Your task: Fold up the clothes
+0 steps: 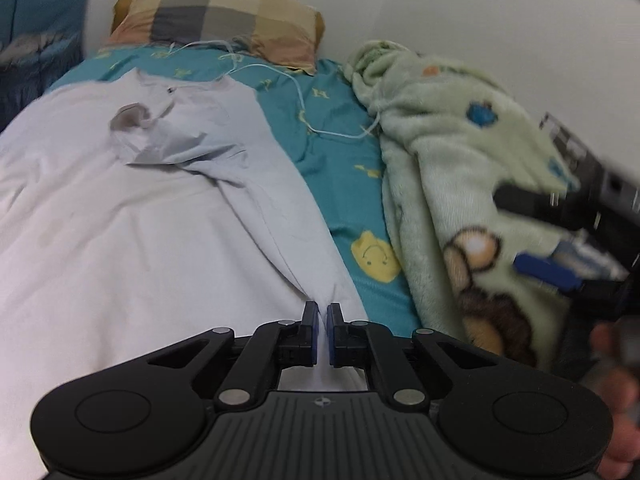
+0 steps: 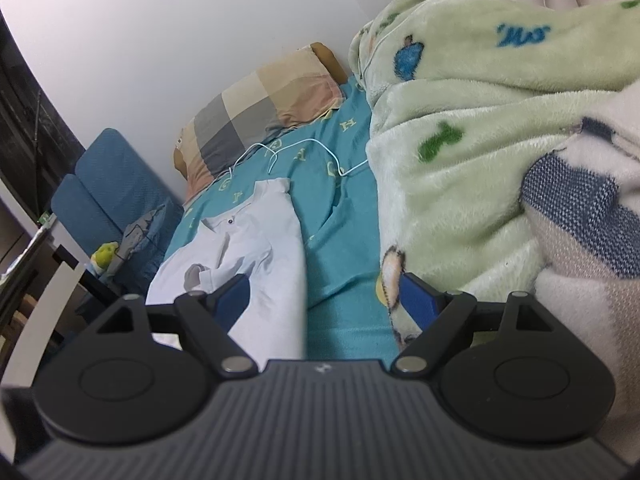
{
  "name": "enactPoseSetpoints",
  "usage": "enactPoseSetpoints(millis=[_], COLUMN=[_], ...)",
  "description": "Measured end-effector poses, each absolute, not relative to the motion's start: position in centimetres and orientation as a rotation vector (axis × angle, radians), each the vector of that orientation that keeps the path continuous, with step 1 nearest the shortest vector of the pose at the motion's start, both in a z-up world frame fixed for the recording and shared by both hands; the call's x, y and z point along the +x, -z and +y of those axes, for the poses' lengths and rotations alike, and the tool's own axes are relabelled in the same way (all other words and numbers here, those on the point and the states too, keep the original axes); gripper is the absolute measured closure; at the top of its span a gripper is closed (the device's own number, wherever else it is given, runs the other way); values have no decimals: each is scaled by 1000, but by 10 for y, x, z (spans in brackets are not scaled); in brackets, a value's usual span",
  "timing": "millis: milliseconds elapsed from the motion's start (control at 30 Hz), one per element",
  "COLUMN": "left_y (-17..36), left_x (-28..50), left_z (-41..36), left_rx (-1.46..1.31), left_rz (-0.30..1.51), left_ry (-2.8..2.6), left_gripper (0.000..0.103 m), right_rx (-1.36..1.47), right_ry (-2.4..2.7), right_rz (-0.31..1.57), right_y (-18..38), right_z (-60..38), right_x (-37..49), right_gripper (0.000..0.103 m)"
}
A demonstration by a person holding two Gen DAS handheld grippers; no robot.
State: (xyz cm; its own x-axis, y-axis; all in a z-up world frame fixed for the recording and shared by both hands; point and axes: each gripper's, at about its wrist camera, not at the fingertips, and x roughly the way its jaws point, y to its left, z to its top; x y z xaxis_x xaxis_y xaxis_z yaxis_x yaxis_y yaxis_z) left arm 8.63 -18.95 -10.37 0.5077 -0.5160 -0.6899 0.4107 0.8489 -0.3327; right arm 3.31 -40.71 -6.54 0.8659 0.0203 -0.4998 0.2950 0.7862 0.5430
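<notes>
A home bedroom is showing here; a bed in a teal printed sheet is lying against a white wall; a checked pillow is resting at its head; a green fleece blanket is bunching alongside; a blue padded chair is standing beside.
</notes>
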Motion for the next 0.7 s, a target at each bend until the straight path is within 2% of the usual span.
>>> enactPoseSetpoints(millis=[200, 367, 500, 567, 633, 700], left_y=[93, 128, 144, 135, 122, 106], left_x=[107, 132, 140, 138, 130, 115], left_z=[-105, -55, -46, -50, -58, -69], left_rx=[-277, -374, -414, -388, -338, -269], left_rz=[938, 1038, 1088, 1063, 1024, 973], left_ry=[485, 360, 349, 377, 395, 420], left_gripper=[98, 99, 99, 93, 73, 65], right_rx=[674, 684, 672, 668, 667, 666], right_ry=[144, 117, 108, 110, 113, 113], right_rz=[540, 588, 614, 616, 616, 616], right_y=[69, 76, 77, 77, 77, 77], right_z=[-406, -402, -396, -396, -396, -395], right_x=[38, 45, 48, 49, 49, 49], right_gripper=[20, 19, 19, 19, 19, 19])
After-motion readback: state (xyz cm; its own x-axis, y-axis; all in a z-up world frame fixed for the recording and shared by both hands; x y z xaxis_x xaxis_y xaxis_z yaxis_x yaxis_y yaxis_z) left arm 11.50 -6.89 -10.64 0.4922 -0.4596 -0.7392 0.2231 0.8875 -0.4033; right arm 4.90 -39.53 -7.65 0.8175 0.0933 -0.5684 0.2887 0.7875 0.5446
